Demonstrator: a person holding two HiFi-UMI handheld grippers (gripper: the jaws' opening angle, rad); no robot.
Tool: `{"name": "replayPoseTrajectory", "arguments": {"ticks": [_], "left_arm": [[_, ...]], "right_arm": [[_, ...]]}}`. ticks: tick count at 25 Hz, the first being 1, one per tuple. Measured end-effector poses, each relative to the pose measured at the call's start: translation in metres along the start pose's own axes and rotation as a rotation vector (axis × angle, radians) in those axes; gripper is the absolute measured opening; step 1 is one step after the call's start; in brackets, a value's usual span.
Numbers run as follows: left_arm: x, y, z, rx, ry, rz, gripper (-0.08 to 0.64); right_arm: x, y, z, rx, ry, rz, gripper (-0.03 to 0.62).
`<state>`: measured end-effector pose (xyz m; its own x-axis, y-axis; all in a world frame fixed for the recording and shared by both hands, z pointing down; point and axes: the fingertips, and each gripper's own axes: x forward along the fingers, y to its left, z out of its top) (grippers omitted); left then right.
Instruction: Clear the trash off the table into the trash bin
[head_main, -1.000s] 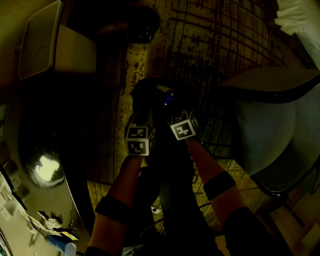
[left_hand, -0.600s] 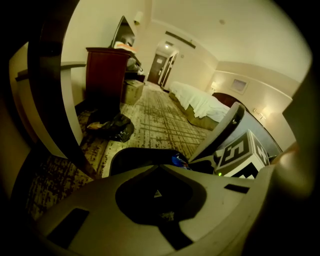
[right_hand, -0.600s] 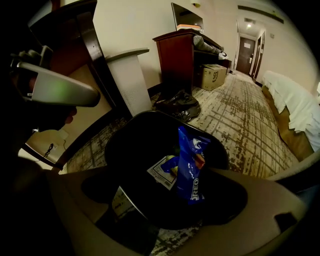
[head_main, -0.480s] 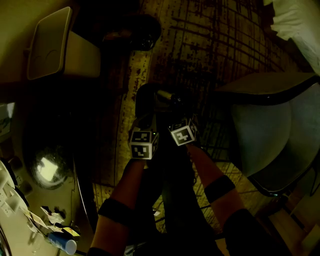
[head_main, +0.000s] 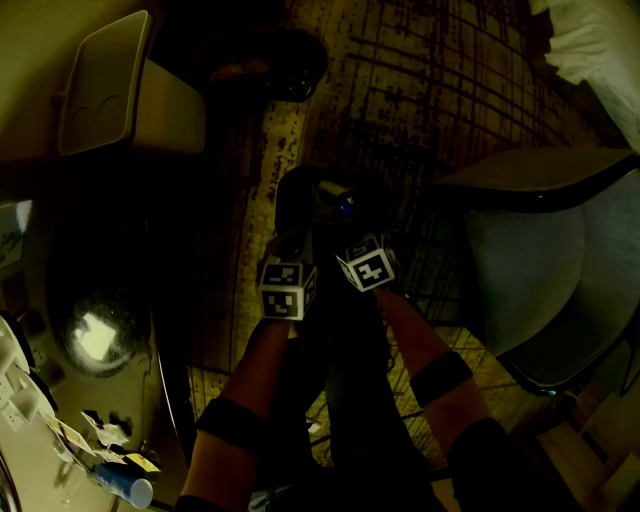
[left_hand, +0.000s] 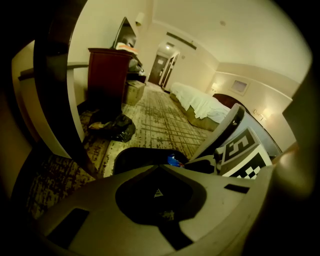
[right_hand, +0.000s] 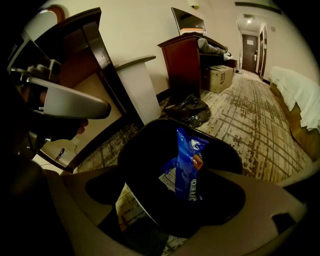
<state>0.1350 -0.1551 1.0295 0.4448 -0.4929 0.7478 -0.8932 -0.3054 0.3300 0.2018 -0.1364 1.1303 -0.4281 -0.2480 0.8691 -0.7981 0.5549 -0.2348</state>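
A black trash bin (head_main: 296, 196) stands on the patterned carpet under both grippers. A blue snack wrapper (right_hand: 188, 165) stands upright inside the bin (right_hand: 145, 150), showing as a blue glint (head_main: 343, 207) in the head view. My right gripper (right_hand: 170, 202) hangs over the bin mouth. Its jaws have just been opening and stand wide, with nothing pinched between them; the wrapper lies below them. My left gripper (left_hand: 160, 169) is shut and empty, beside the right one. In its view the bin (left_hand: 135, 156) and the wrapper (left_hand: 173, 160) lie just ahead.
A table edge (head_main: 60, 480) at the lower left carries scraps and a blue-topped item (head_main: 126, 489). A grey chair (head_main: 540, 260) stands to the right. A black bag (left_hand: 113, 128) lies on the carpet beyond the bin. A dark wooden dresser (right_hand: 186, 55) stands further back.
Both grippers have lifted a little above the bin. The blue wrapper now shows loose in the bin mouth, clear of the right gripper.
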Motion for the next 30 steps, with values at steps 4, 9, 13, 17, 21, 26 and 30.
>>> {"name": "replayPoseTrajectory", "arguments": {"ticks": [4,9,13,17,21,26,30], "left_arm": [[0.010,0.012,-0.015,0.016,0.006,-0.003,0.005],[0.017,0.019,-0.028,0.009,0.003,-0.008,0.005],[0.012,0.015,-0.015,-0.026,0.008,-0.002,0.005],[0.010,0.014,-0.007,-0.049,0.018,0.001,0.005],[0.018,0.018,-0.015,-0.038,0.026,-0.003,0.005],[0.018,0.019,-0.014,-0.059,0.029,-0.003,0.005],[0.024,0.025,-0.024,-0.055,0.036,-0.004,0.005]], "right_arm": [[-0.003,-0.009,0.007,-0.008,-0.016,-0.051,0.189],[-0.002,-0.011,0.010,-0.051,-0.032,-0.061,0.066],[0.008,-0.012,-0.001,-0.024,0.024,-0.055,0.246],[0.013,-0.010,0.001,-0.046,0.016,-0.056,0.429],[0.023,-0.002,-0.011,-0.087,0.039,-0.016,0.449],[0.013,-0.010,0.001,0.025,0.000,-0.007,0.143],[0.014,-0.009,-0.004,0.040,0.014,0.035,0.006]]}}
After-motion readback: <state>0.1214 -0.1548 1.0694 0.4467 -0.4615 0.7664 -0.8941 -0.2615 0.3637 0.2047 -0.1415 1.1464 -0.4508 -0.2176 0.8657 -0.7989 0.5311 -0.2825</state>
